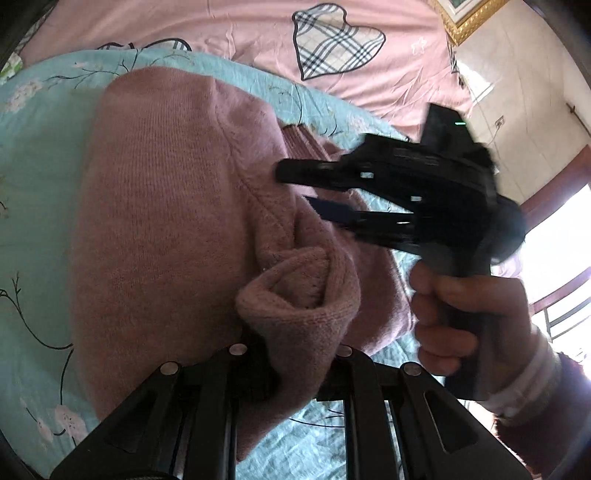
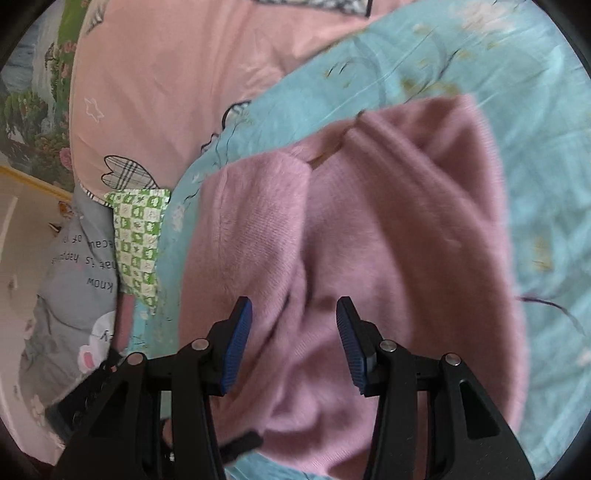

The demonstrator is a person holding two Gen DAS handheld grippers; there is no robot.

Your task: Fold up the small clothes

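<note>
A pink knitted sweater point(image 1: 159, 221) lies on a teal flowered quilt point(image 1: 37, 147). My left gripper point(image 1: 291, 365) is shut on a rolled fold of the sweater, its sleeve or hem point(image 1: 303, 295), and the cloth hides the fingertips. My right gripper point(image 1: 295, 186) hovers over the sweater's right side, held by a person's hand point(image 1: 443, 317), with its jaws apart. In the right wrist view the right gripper point(image 2: 294, 321) stands open just above the sweater point(image 2: 388, 240), its blue pads point(image 2: 238, 343) bare with nothing between them.
Under the quilt point(image 2: 406, 55) lies a pink bedsheet point(image 1: 240, 29) with plaid hearts. A grey printed pillow point(image 2: 74, 277) and a green checked cloth point(image 2: 136, 240) sit at the bed's edge. A gold picture frame point(image 1: 469, 18) and a bright window point(image 1: 554, 240) are at the right.
</note>
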